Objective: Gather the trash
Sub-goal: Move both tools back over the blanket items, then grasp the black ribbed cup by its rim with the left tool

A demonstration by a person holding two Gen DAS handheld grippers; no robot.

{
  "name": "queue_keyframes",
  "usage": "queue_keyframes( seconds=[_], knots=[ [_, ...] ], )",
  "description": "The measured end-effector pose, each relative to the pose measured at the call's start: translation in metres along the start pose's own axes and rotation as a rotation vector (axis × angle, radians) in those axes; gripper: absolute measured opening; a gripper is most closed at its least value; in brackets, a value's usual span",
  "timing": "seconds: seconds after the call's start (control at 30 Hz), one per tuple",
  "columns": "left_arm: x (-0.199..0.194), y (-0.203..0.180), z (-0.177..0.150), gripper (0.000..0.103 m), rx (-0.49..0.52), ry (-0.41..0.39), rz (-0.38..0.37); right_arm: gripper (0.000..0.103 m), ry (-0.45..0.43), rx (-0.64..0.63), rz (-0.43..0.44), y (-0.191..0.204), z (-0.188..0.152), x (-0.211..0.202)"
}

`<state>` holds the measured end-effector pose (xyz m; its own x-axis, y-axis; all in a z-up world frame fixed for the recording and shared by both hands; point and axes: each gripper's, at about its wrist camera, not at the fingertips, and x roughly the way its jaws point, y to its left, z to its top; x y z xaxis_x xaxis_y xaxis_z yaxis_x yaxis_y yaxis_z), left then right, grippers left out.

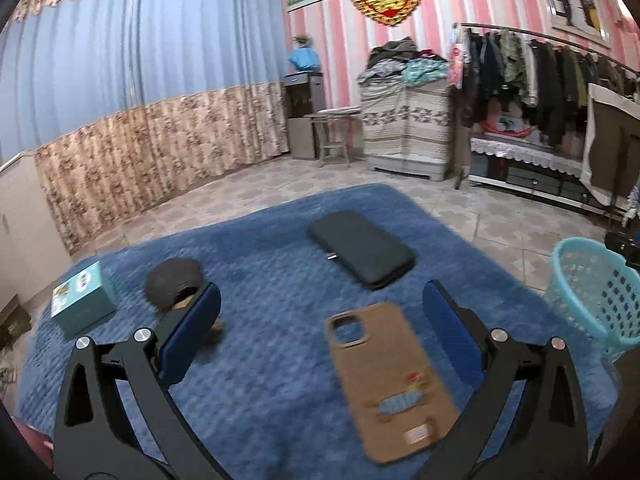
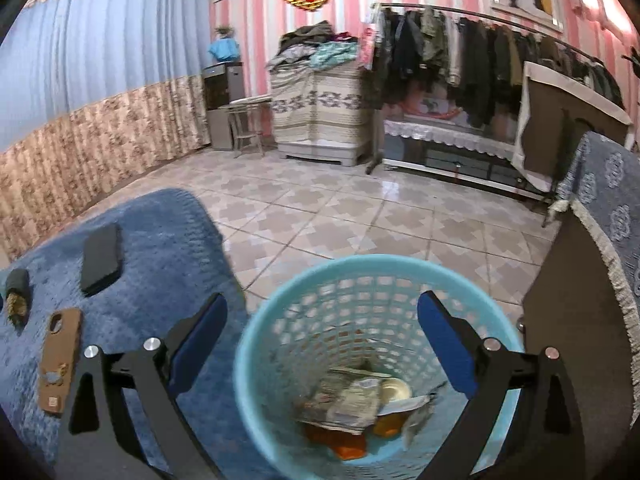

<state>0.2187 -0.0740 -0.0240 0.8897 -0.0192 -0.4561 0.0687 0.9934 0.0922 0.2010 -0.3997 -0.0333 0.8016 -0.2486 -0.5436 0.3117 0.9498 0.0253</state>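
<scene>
The right gripper [image 2: 322, 322] is hanging wide apart, empty, over the basket [image 2: 280, 300] (trash [image 2: 352, 400] lying inside). The left gripper [image 1: 322, 312] is gaping over the blanket [image 1: 260, 360], phone case [image 1: 390, 384] at five o'clock.

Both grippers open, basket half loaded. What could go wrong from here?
1. The brown phone case lies between the open left gripper's fingers; it and the black wallet-like case could get binned as trash.
2. The right gripper hangs over the blue basket; a low pass might tip it.
3. The grey crumpled item beside the left finger may be knocked aside.
</scene>
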Motion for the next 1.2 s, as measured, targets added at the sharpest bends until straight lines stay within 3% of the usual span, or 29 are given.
queue_keyframes(
  seconds=[0.37, 0.6, 0.87, 1.0, 1.2],
  knots=[
    [0.010, 0.089, -0.014, 0.098, -0.094, 0.053, 0.146, 0.094, 0.027, -0.147, 0.137, 0.093, -0.016, 0.003],
    [0.040, 0.124, -0.019, 0.098, -0.138, 0.117, 0.175, 0.094, 0.065, -0.257, 0.195, 0.143, -0.039, 0.005],
    [0.106, 0.145, 0.000, 0.098, -0.206, 0.216, 0.159, 0.094, 0.089, -0.297, 0.198, 0.158, -0.043, 0.009],
    [0.139, 0.146, 0.013, 0.097, -0.177, 0.270, 0.167, 0.094, 0.096, -0.318, 0.192, 0.163, -0.044, 0.012],
    [0.166, 0.154, 0.008, 0.093, -0.227, 0.381, 0.125, 0.094, 0.099, -0.332, 0.188, 0.167, -0.043, 0.014]
  ],
)
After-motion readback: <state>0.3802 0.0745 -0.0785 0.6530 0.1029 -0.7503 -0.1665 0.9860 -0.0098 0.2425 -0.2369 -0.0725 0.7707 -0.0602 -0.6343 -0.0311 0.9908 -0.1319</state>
